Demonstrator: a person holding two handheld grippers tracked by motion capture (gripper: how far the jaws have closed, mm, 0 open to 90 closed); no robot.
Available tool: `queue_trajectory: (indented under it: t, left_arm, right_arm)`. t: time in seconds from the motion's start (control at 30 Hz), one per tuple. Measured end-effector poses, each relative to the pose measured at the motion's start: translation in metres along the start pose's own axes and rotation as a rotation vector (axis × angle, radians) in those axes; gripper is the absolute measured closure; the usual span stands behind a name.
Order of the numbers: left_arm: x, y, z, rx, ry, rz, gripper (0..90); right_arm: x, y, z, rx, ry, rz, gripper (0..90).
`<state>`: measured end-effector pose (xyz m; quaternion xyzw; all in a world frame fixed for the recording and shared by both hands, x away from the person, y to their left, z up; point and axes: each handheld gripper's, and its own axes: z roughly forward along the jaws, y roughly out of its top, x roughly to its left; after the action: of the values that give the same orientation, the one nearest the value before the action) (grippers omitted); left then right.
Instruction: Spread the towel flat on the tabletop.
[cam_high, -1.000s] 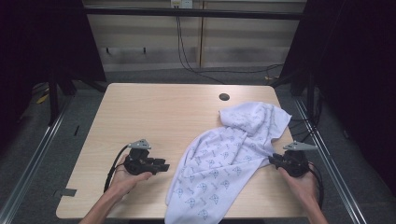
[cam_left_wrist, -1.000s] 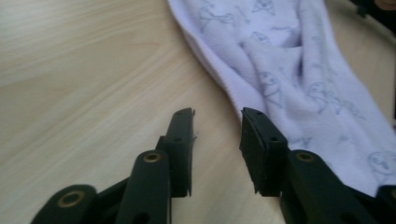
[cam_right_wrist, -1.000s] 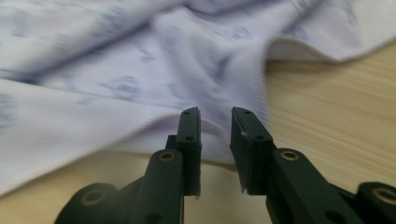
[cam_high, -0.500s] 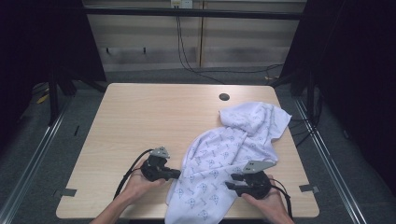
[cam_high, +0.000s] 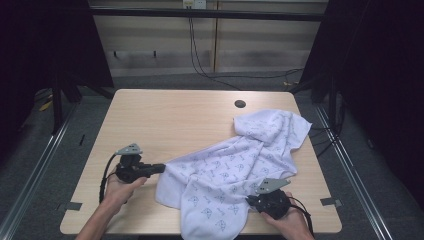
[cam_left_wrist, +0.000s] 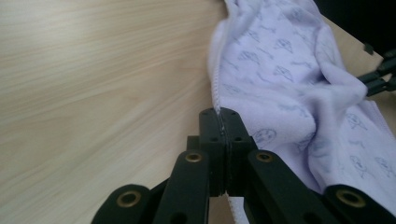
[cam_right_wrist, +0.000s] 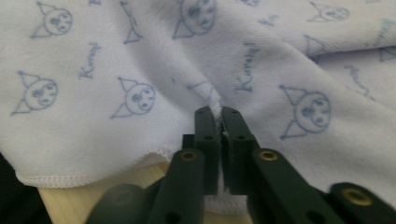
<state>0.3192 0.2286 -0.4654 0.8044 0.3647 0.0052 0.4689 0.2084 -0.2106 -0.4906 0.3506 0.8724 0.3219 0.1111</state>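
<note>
Your left claw (cam_high: 161, 168) sits at about 8 o'clock on the light wooden worktop (cam_high: 170, 120), its jaws pressed together on the stitched hem of the pale lilac printed towel (cam_high: 235, 170); the left claw view (cam_left_wrist: 219, 122) shows that edge pinched between the black jaws, with bare wood to one side and rumpled cloth to the other. Your right claw (cam_high: 250, 200), near 5 o'clock by the worktop's near edge, is likewise closed down to a sliver on a fold of the same towel, and its own view (cam_right_wrist: 215, 116) shows a ridge of fabric caught between the jaws just above the hem. The towel, patterned with small blue cartoon faces and lettering, sprawls crumpled from 2 o'clock, below a round cable hole (cam_high: 240, 104), diagonally down to 6 o'clock.
</note>
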Motion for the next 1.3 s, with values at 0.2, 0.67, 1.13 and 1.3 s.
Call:
queue_trajectory:
  t: [0.2, 0.67, 1.13, 1.3]
  left_arm:
    - [-0.005, -0.021, -0.038, -0.021, -0.001, -0.01, 89.2]
    - [-0.078, -0.06, -0.093, -0.057, -0.21, 0.031, 88.7]
    - [-0.043, -0.032, -0.029, 0.08, -0.064, 0.063, 67.7]
    - [-0.028, 0.003, 0.024, 0.09, -0.042, 0.051, 58.6]
  right_arm:
    - [-0.022, -0.018, -0.042, -0.098, 0.003, 0.108, 88.5]
    - [-0.002, -0.042, -0.101, -0.176, 0.074, 0.085, 87.5]
    - [-0.031, -0.04, -0.084, -0.178, -0.041, 0.172, 63.4]
    - [-0.041, -0.022, -0.061, -0.138, -0.084, 0.162, 55.4]
